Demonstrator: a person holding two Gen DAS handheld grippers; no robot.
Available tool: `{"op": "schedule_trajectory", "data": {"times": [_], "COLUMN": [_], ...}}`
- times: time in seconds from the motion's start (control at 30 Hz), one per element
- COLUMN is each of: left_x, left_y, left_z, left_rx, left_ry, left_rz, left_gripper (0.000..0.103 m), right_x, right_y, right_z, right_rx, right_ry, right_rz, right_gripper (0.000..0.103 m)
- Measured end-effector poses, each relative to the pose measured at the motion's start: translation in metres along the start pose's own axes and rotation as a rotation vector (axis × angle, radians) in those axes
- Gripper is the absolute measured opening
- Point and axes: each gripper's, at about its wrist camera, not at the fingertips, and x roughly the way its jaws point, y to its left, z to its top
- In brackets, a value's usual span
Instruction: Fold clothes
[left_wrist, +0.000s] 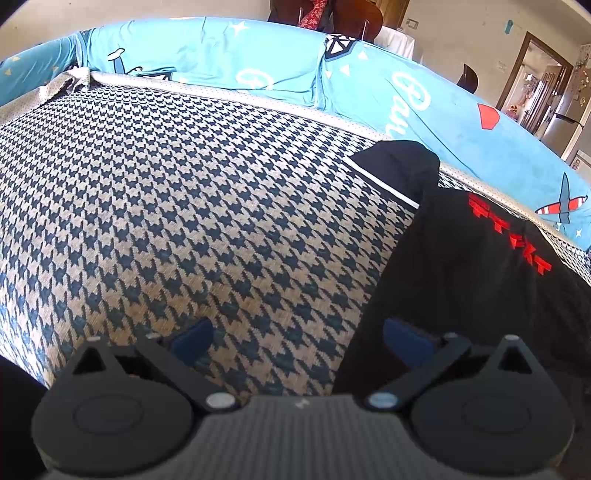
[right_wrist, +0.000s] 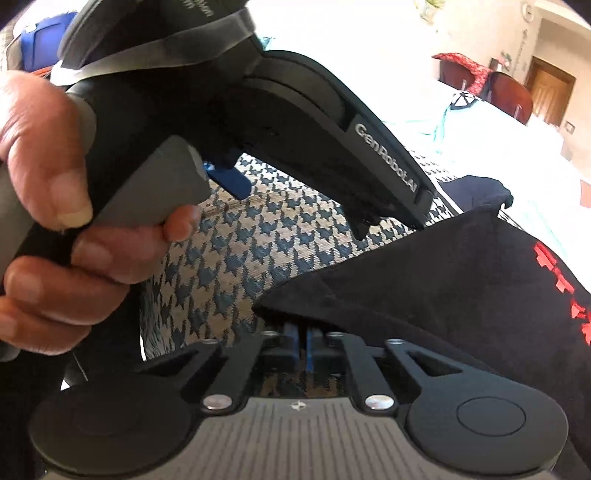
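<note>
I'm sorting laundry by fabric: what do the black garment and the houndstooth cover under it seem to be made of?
Black garment: looks like soft matte knit, probably cotton jersey; it drapes limply, with red print on it. Houndstooth cover: a coarser woven or knitted textile, since thread ribbing shows in the pattern. Exact fibre can't be told for either.

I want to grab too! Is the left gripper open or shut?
Open. The left gripper has its blue fingertips far apart, nothing between them.

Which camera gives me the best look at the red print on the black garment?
Left wrist view: the red print on the black garment shows as a full line of characters. Right wrist view catches it only partly, at the frame's right edge.
</note>
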Motion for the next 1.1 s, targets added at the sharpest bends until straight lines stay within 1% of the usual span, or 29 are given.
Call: {"op": "schedule_trajectory", "data": {"times": [0.03,0.13,0.33,0.5,0.6,0.7,0.8,0.97,1.03,1.1], "left_x": [0.0,-0.006,-0.022,-0.02,-0.021,-0.019,-0.016,-0.011,-0.01,-0.008], "left_y": [0.001,0.004,0.016,0.018,0.013,0.007,0.0,-0.015,-0.021,-0.027], "left_z": [0.001,0.006,0.019,0.019,0.018,0.015,0.011,0.001,-0.002,-0.006], "left_rx": [-0.001,-0.004,-0.042,-0.037,-0.011,0.017,0.049,0.113,0.134,0.15], "left_ry": [-0.004,-0.046,-0.143,-0.129,-0.131,-0.132,-0.118,-0.086,-0.075,-0.062], "left_rz": [0.003,0.027,0.046,0.062,0.064,0.068,0.062,0.024,0.006,-0.008], "left_gripper": [0.103,0.103,0.103,0.103,0.103,0.103,0.103,0.103,0.103,0.103], "right_x": [-0.002,-0.014,-0.024,-0.033,-0.039,-0.057,-0.071,-0.087,-0.099,-0.116], "right_y": [-0.001,-0.002,0.002,0.006,0.009,0.018,0.006,-0.019,-0.029,-0.04], "right_z": [0.002,0.009,0.006,0.004,0.002,-0.012,-0.023,-0.041,-0.053,-0.061], "right_rx": [0.029,0.123,0.162,0.194,0.213,0.245,0.31,0.418,0.462,0.508], "right_ry": [0.001,-0.012,0.0,0.01,0.015,-0.001,-0.025,-0.061,-0.071,-0.068], "right_rz": [0.014,0.127,0.189,0.241,0.265,0.199,0.111,-0.046,-0.103,-0.174], "right_gripper": [0.005,0.005,0.005,0.006,0.006,0.006,0.006,0.008,0.009,0.012]}}
